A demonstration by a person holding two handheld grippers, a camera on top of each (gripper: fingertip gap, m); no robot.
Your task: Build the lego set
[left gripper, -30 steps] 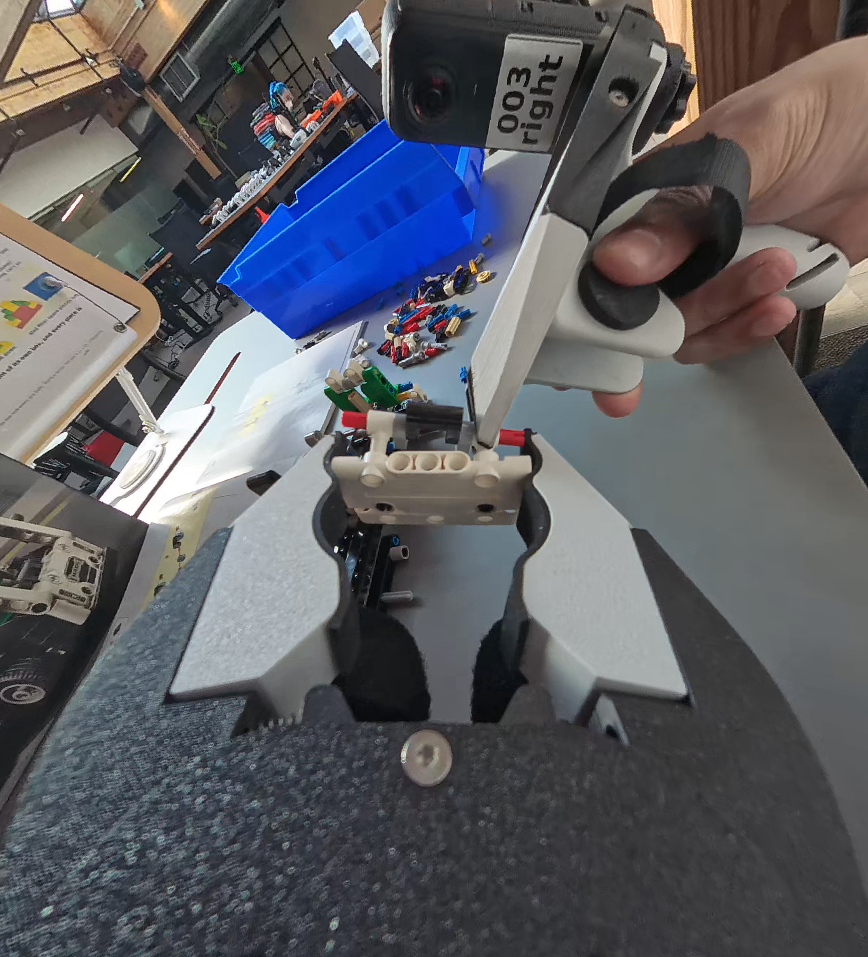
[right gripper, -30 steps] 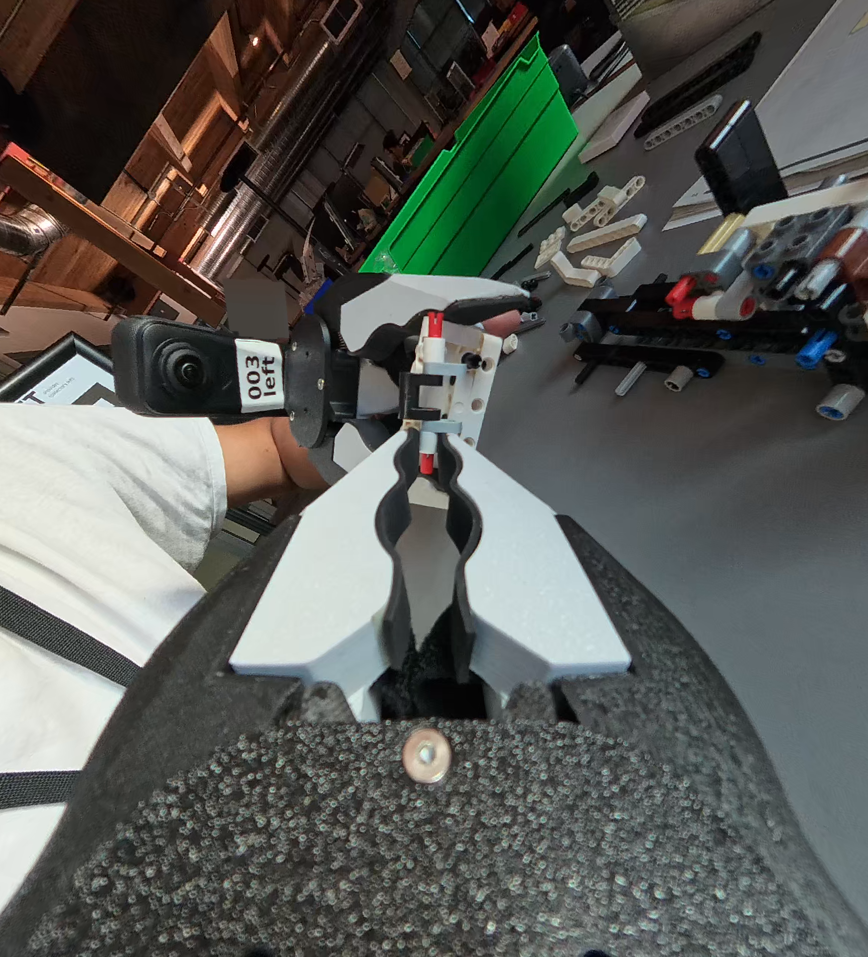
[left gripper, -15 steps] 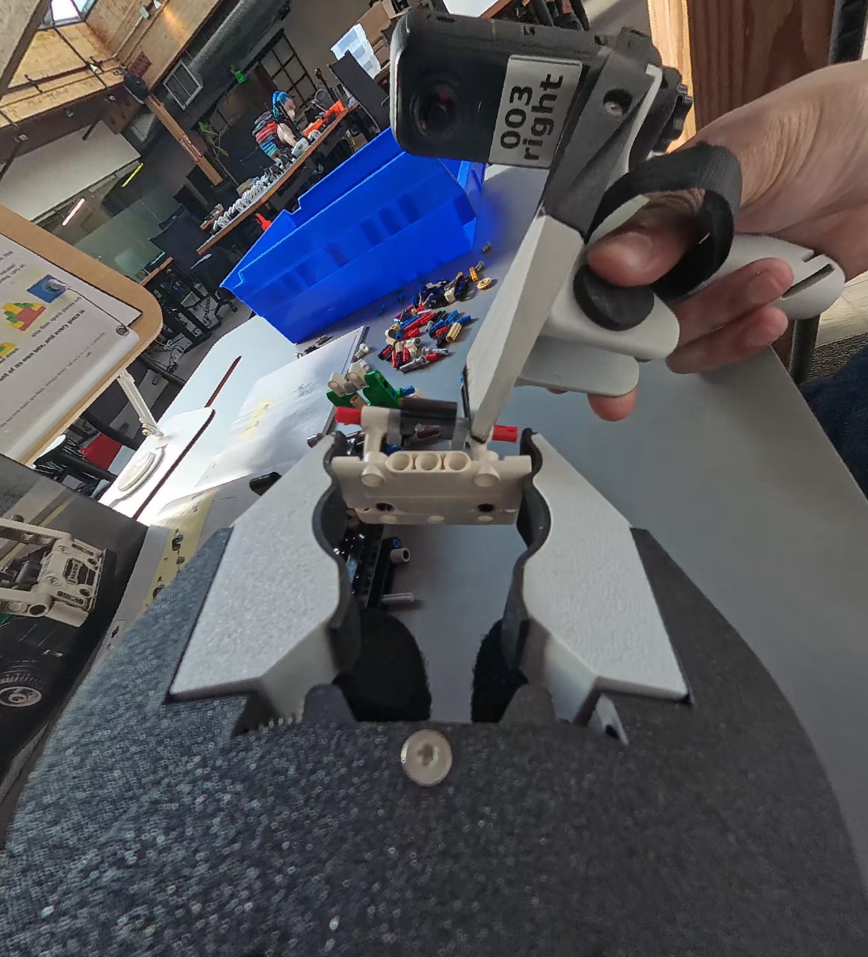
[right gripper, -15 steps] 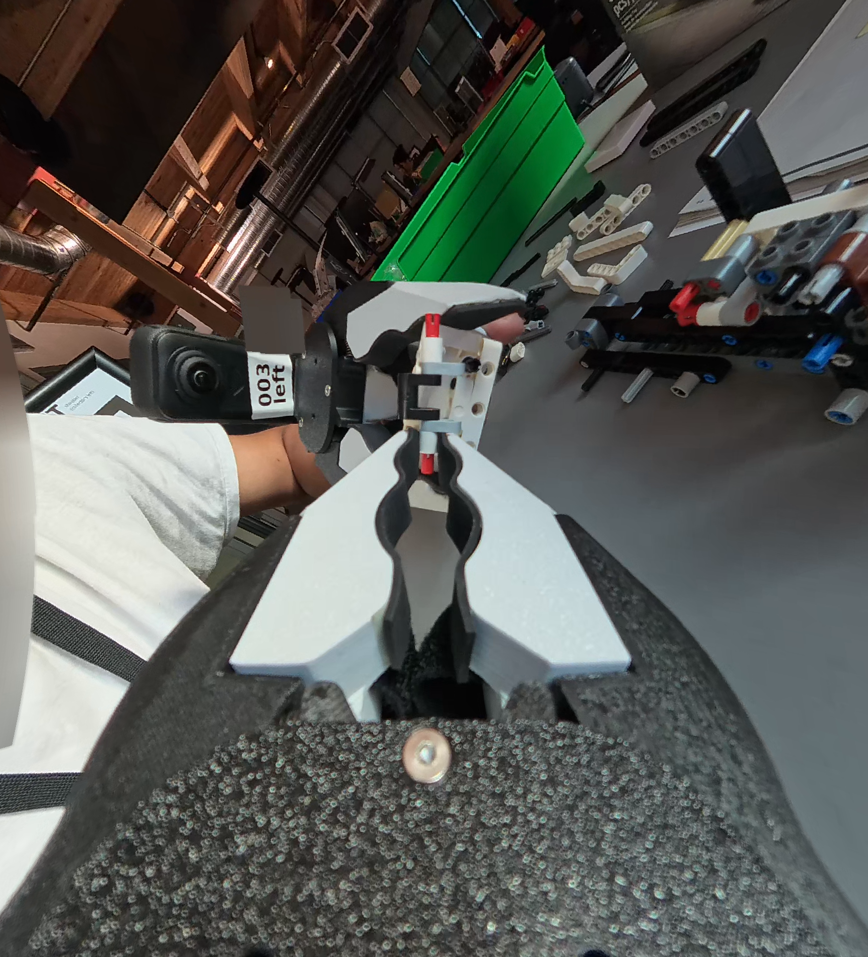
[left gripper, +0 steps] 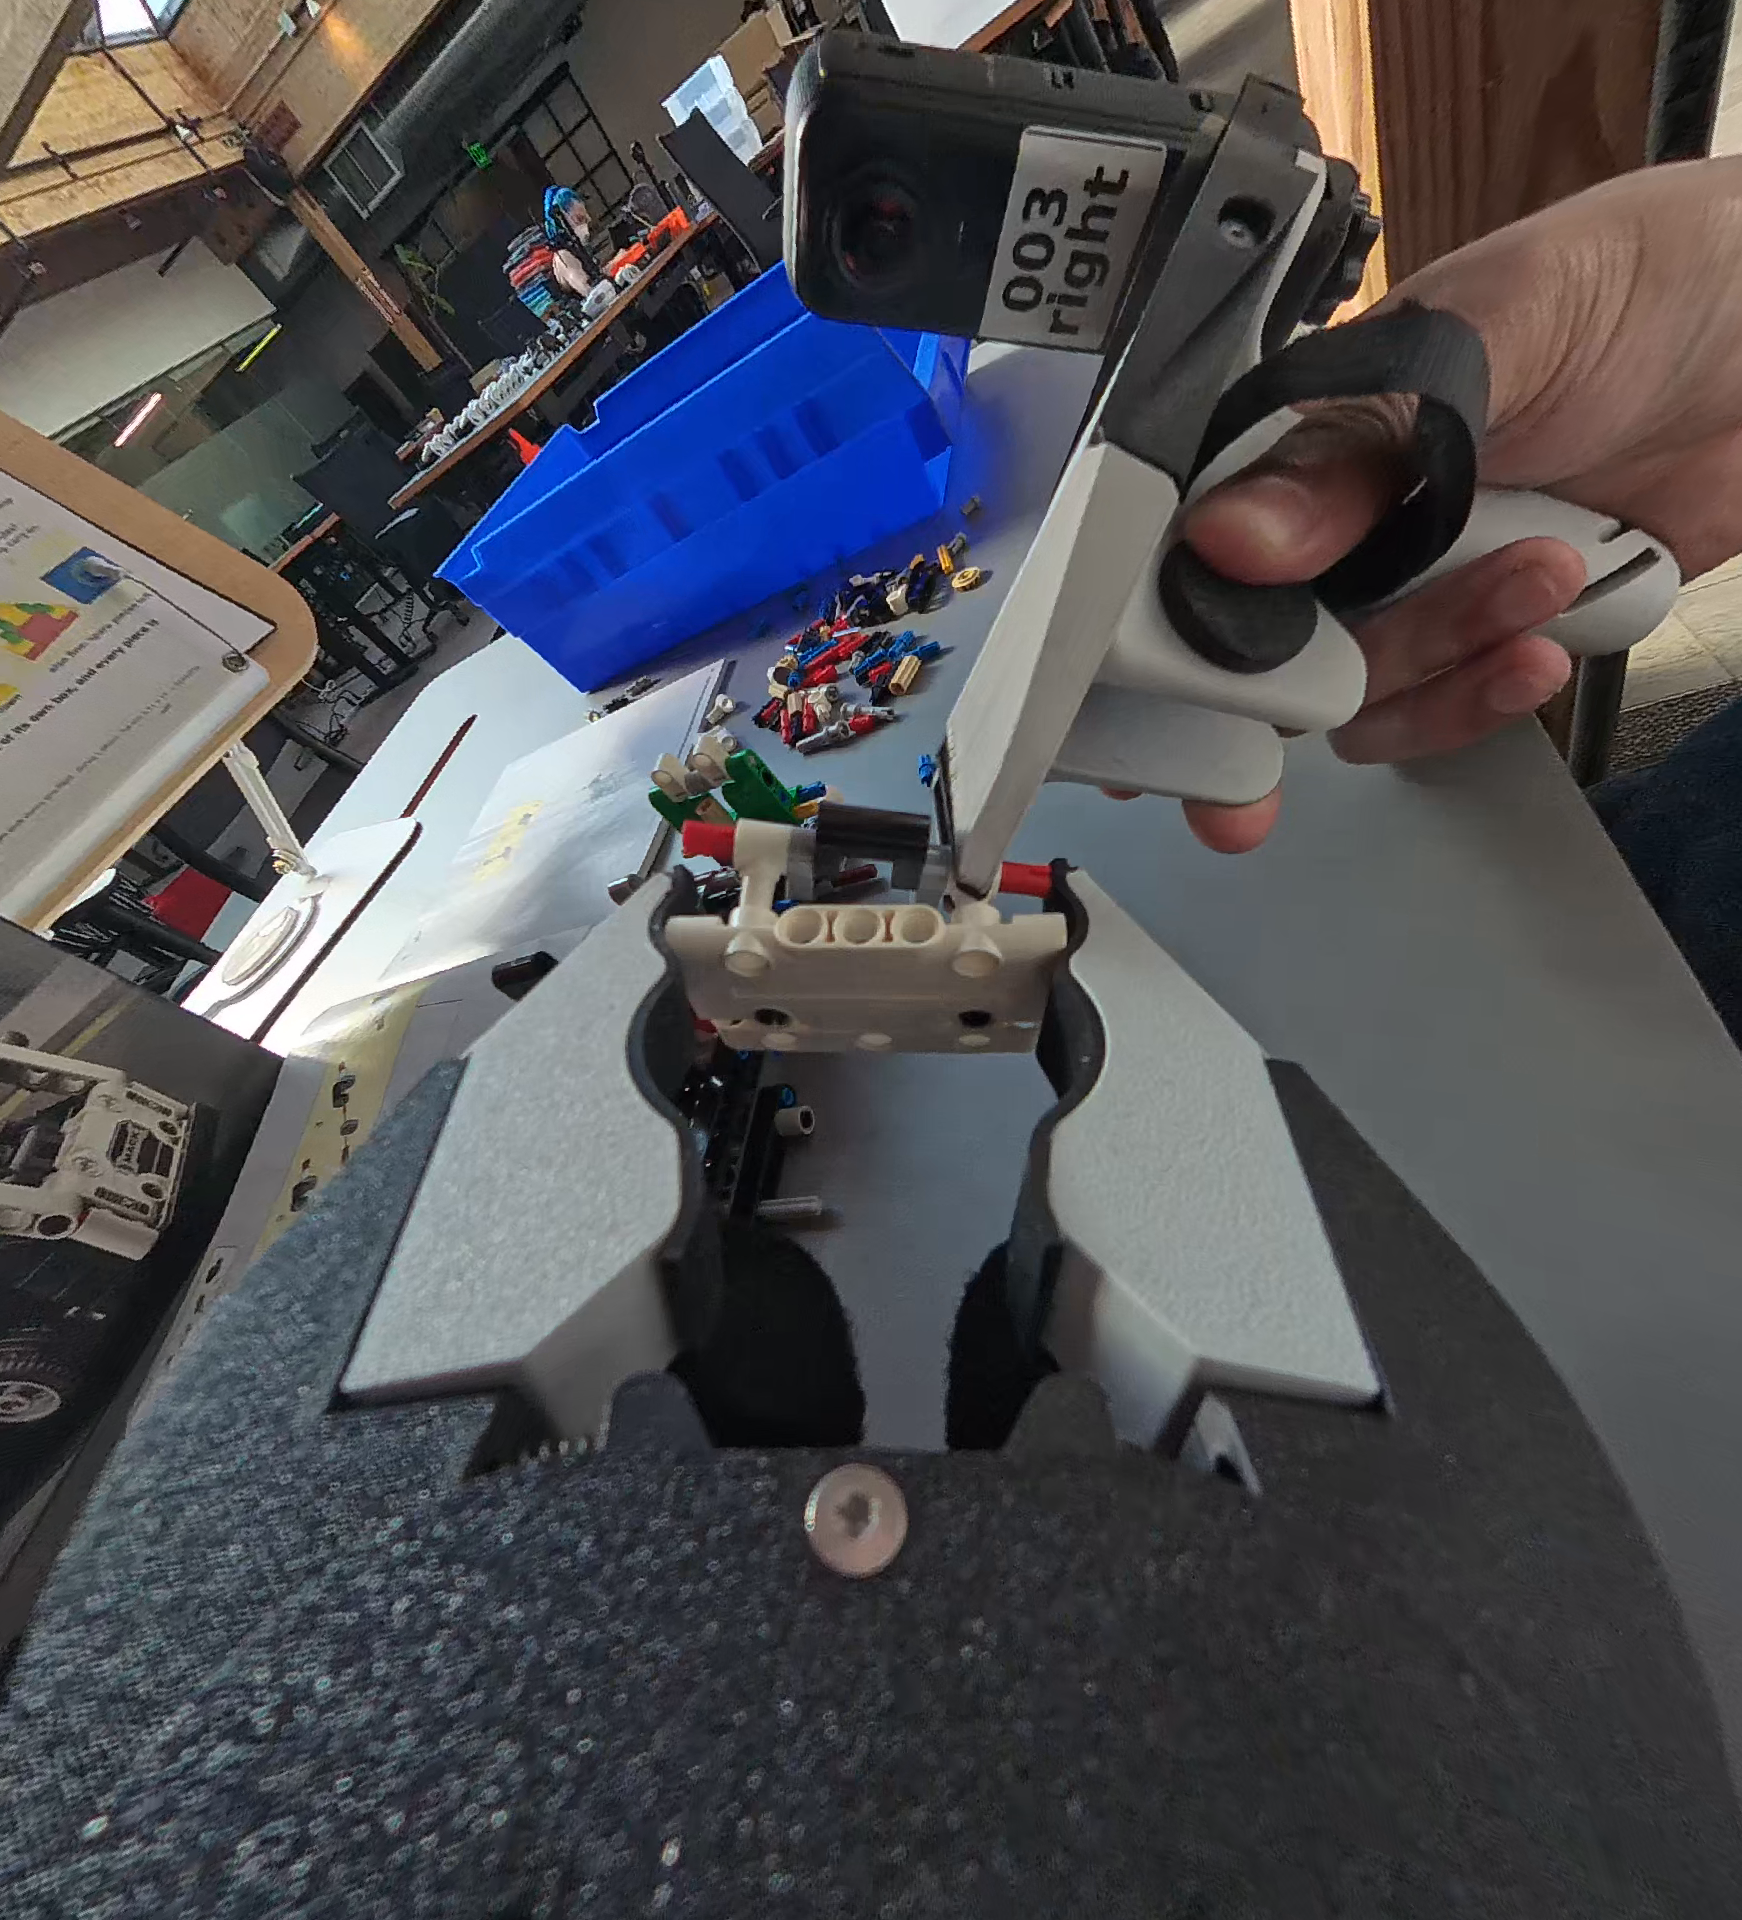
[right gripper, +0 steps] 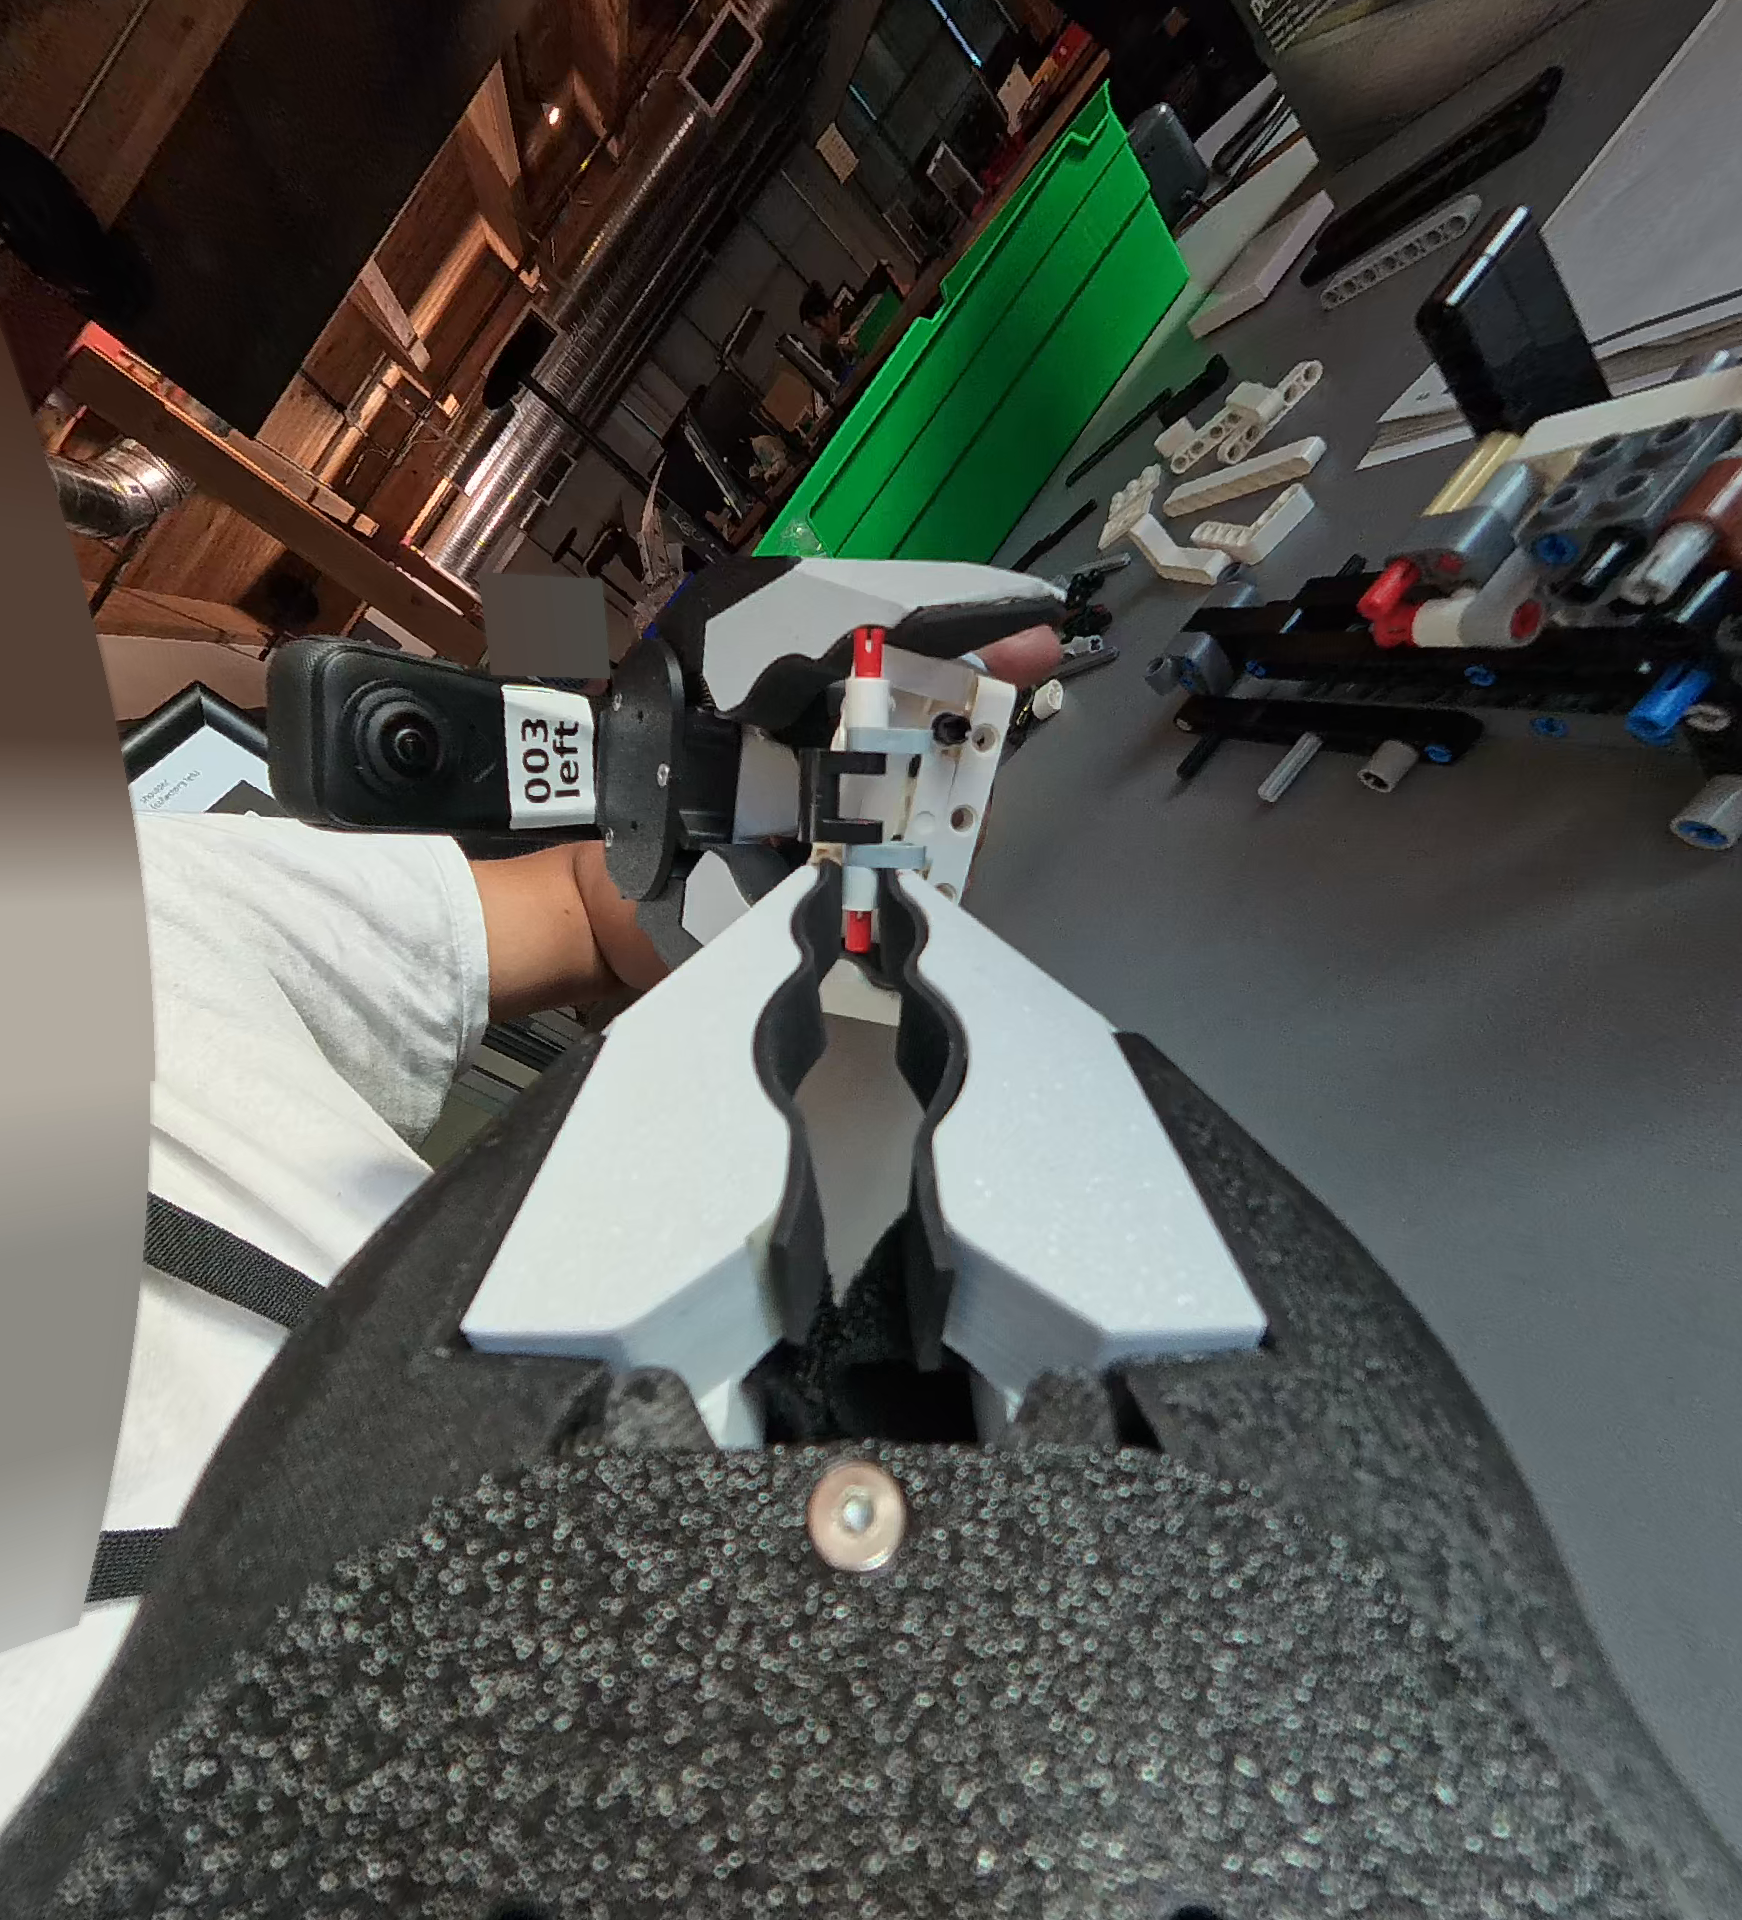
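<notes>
Gripped across the white panel assembly [left gripper: 867,987] by left claw [left gripper: 867,888], with right claw [right gripper: 859,904] pinched on its red axle [right gripper: 856,928] above the worktop [right gripper: 1366,1039].

I am in a big open workshop: exposed timber beams [right gripper: 254,488] and silver air ducts [right gripper: 524,447] overhead, long cluttered workbenches [left gripper: 555,343] behind, and my grey table [left gripper: 1366,1039] carrying a blue parts bin [left gripper: 721,520], a green bin [right gripper: 1002,364] and loose building-toy pieces [left gripper: 846,675]
</notes>
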